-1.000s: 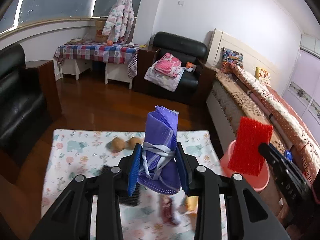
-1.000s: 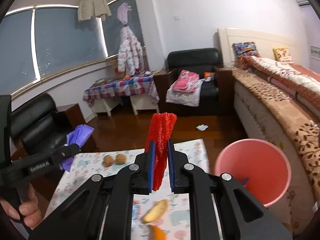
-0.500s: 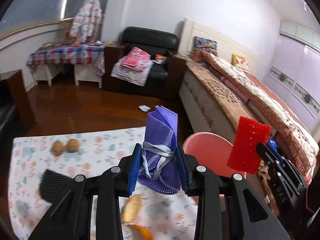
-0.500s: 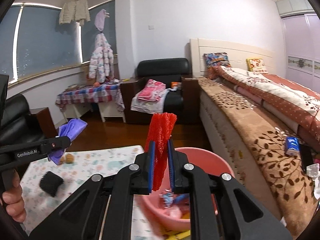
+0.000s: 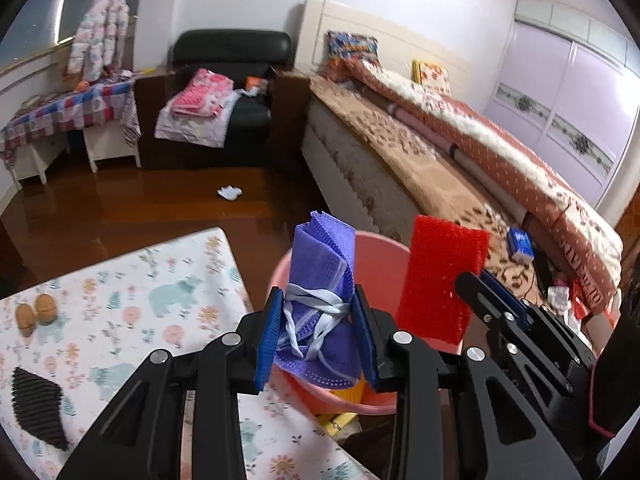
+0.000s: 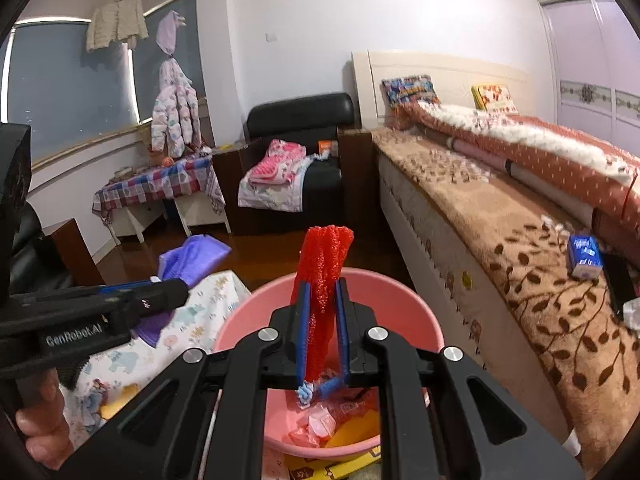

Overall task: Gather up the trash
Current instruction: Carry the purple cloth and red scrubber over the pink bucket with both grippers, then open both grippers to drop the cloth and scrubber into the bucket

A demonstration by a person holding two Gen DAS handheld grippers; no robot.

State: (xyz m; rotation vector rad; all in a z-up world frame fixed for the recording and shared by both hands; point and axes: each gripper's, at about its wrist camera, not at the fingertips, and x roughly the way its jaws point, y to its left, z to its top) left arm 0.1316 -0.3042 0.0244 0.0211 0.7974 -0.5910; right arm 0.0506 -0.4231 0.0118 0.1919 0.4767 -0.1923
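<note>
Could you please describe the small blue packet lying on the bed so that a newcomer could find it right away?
Start at the long bed along the right wall and follow its brown leaf-patterned blanket toward the near end. The blue packet lies flat on that blanket, beside a dark flat object. It is the only bright blue, white-printed item on the bedding.

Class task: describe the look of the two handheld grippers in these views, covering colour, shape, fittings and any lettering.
Both the left gripper and the right gripper are black, with angular cut-out arms, silver round bolts and blue ribbed pads. White lettering on the left one's side reads GenRobot.AI.
</note>
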